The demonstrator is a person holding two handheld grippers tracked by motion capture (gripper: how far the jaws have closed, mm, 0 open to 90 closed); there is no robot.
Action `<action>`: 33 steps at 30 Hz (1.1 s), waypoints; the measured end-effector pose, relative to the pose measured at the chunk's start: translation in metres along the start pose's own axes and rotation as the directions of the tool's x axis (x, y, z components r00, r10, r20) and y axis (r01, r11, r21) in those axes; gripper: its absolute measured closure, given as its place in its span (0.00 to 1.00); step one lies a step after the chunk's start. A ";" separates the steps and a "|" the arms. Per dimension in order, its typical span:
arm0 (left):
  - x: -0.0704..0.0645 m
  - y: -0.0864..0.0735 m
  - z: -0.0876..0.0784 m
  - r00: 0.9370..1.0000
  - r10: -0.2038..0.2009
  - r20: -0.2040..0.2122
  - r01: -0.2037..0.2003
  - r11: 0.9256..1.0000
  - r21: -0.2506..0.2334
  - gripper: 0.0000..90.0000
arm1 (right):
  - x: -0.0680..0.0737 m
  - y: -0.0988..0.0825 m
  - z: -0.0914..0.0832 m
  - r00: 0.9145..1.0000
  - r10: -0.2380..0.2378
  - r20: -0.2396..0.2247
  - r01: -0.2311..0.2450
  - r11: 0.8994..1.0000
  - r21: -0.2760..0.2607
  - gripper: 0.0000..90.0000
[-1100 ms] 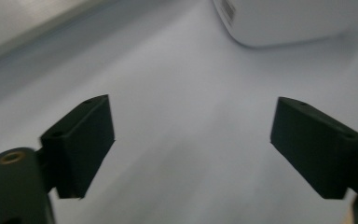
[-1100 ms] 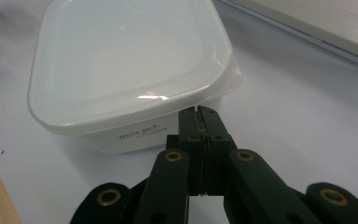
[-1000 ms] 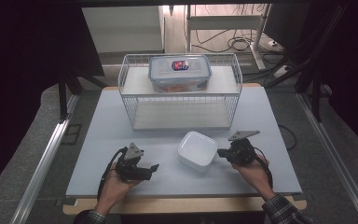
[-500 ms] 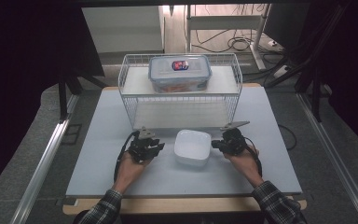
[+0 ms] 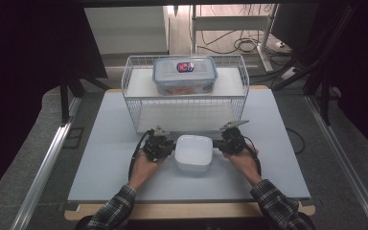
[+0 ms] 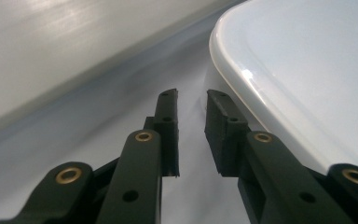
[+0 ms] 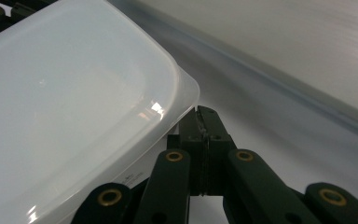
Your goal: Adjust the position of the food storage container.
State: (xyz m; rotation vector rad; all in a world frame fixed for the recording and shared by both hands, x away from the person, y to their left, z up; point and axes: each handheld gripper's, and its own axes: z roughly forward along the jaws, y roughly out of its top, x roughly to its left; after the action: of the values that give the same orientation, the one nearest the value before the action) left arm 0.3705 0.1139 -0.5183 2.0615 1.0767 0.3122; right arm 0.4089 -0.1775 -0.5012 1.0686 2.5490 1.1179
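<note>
1. The left hand-held gripper [image 5: 165,147] has just been closing its jaws; in the left gripper view a narrow gap remains between the black pads [image 6: 168,122], nothing sits in it, and the jaws lie just beside the container's left rim, so I call it open.
2. The right hand-held gripper [image 5: 221,142] has its jaws pressed fully together with nothing between them; in the right gripper view its tips sit under the container's overhanging corner.
3. Between the two lies the white, rounded-square plastic container [image 5: 193,153], flat on the pale grey worktop [image 5: 110,163], just in front of the white wire basket rack [image 5: 134,115].
4. Compared with a second ago, both hands have come inward from well apart, the container has slid slightly towards the rack, and now both grippers bracket it.
5. My guess: the container is being pinched or lifted from two sides, probably bound for the rack.
6. On top of that rack stands a clear lidded plastic storage box [image 5: 185,75], untouched.
</note>
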 end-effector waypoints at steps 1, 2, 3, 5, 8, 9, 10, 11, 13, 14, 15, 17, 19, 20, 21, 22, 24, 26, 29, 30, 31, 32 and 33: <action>-0.002 -0.004 -0.005 1.000 -0.022 0.007 0.022 1.000 -0.001 0.82 | 0.005 -0.001 0.001 1.000 -0.011 -0.017 0.011 1.000 0.005 0.99; -0.004 -0.005 -0.008 1.000 -0.028 -0.001 0.028 1.000 0.005 0.83 | 0.008 -0.001 0.001 1.000 -0.016 -0.020 0.016 1.000 0.008 0.99; -0.005 -0.007 -0.011 1.000 -0.029 -0.004 0.029 1.000 0.013 0.83 | 0.010 -0.001 0.001 0.999 -0.025 -0.023 0.025 1.000 0.011 0.99; -0.008 -0.011 -0.017 0.999 -0.039 -0.005 0.039 0.999 0.016 0.83 | 0.016 -0.002 0.000 0.999 -0.038 -0.025 0.038 0.999 0.013 0.99; -0.013 -0.017 -0.024 0.999 -0.053 -0.003 0.053 0.998 0.021 0.81 | 0.021 -0.002 -0.001 0.998 -0.052 -0.026 0.053 0.999 0.012 0.98; -0.015 -0.019 -0.026 0.998 -0.062 0.001 0.062 0.998 0.023 0.81 | 0.022 -0.002 -0.001 0.998 -0.053 -0.023 0.053 0.998 0.015 0.98; -0.017 -0.021 -0.027 0.998 -0.065 0.000 0.065 0.998 0.023 0.81 | 0.022 -0.003 0.000 0.998 -0.058 -0.018 0.059 0.998 0.017 0.98; -0.019 -0.022 -0.028 0.998 -0.064 0.000 0.064 0.998 0.026 0.81 | 0.022 -0.003 0.000 0.998 -0.060 -0.015 0.061 0.998 0.019 0.98; -0.021 -0.023 -0.029 0.998 -0.069 -0.003 0.069 0.997 0.028 0.81 | 0.022 -0.005 0.000 0.998 -0.057 -0.016 0.057 0.998 0.024 0.98; -0.025 -0.025 -0.029 0.998 -0.069 0.003 0.069 0.997 0.031 0.82 | 0.022 -0.005 0.000 0.998 -0.059 -0.013 0.059 0.998 0.029 0.98; -0.027 -0.026 -0.030 0.998 -0.064 0.004 0.064 0.997 0.033 0.82 | 0.021 -0.005 0.000 0.998 -0.061 -0.008 0.062 0.998 0.030 0.98; -0.029 -0.026 -0.030 0.998 -0.061 0.005 0.060 0.998 0.035 0.82 | 0.021 -0.006 -0.001 0.998 -0.063 -0.005 0.063 0.998 0.030 0.98; -0.032 -0.028 -0.030 0.999 -0.049 0.004 0.049 0.998 0.041 0.82 | 0.021 -0.007 -0.002 0.999 -0.054 -0.003 0.054 0.998 0.027 0.98; -0.032 -0.028 -0.030 0.999 -0.049 0.004 0.049 0.998 0.041 0.81 | 0.021 -0.007 -0.002 0.999 -0.054 -0.003 0.054 0.998 0.027 0.98; -0.032 -0.029 -0.031 0.999 -0.045 0.004 0.045 0.998 0.045 0.79 | 0.021 -0.007 -0.003 0.998 -0.059 -0.004 0.059 0.998 0.029 0.98; -0.031 -0.029 -0.032 0.999 -0.043 0.006 0.042 0.998 0.046 0.77 | 0.021 -0.008 -0.003 0.998 -0.061 -0.003 0.062 0.998 0.031 0.98; -0.029 -0.031 -0.035 0.999 -0.036 -0.014 0.036 0.998 0.042 0.72 | 0.021 -0.008 -0.006 0.998 -0.060 -0.011 0.060 0.998 0.031 0.97; -0.028 -0.032 -0.037 0.999 -0.022 -0.033 0.024 0.999 0.043 0.65 | 0.022 -0.011 -0.013 0.997 -0.077 -0.009 0.077 0.997 0.020 0.96; -0.023 -0.041 -0.048 0.998 -0.019 -0.053 0.021 0.999 0.026 0.55 | 0.020 -0.016 -0.026 0.996 -0.087 0.010 0.087 0.996 0.000 0.91; -0.023 -0.043 -0.050 0.998 -0.011 -0.062 0.013 1.000 0.027 0.51 | 0.019 -0.018 -0.031 0.996 -0.088 0.016 0.088 0.996 -0.008 0.89; -0.023 -0.045 -0.053 0.997 -0.004 -0.071 0.005 1.000 0.024 0.48 | 0.019 -0.020 -0.035 0.996 -0.085 0.017 0.085 0.996 -0.018 0.85; -0.023 -0.045 -0.053 0.997 -0.004 -0.071 0.005 1.000 0.024 0.44 | 0.019 -0.020 -0.035 0.996 -0.085 0.017 0.085 0.996 -0.018 0.85; -0.024 -0.049 -0.057 0.997 0.001 -0.074 0.000 1.000 0.014 0.40 | 0.020 -0.024 -0.043 0.996 -0.086 0.019 0.087 0.996 -0.034 0.78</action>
State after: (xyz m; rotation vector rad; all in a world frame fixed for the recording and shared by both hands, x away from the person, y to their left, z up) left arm 0.2972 0.1420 -0.5129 2.0768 1.1257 0.3847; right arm 0.3632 -0.2004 -0.4848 0.9463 2.5264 1.1212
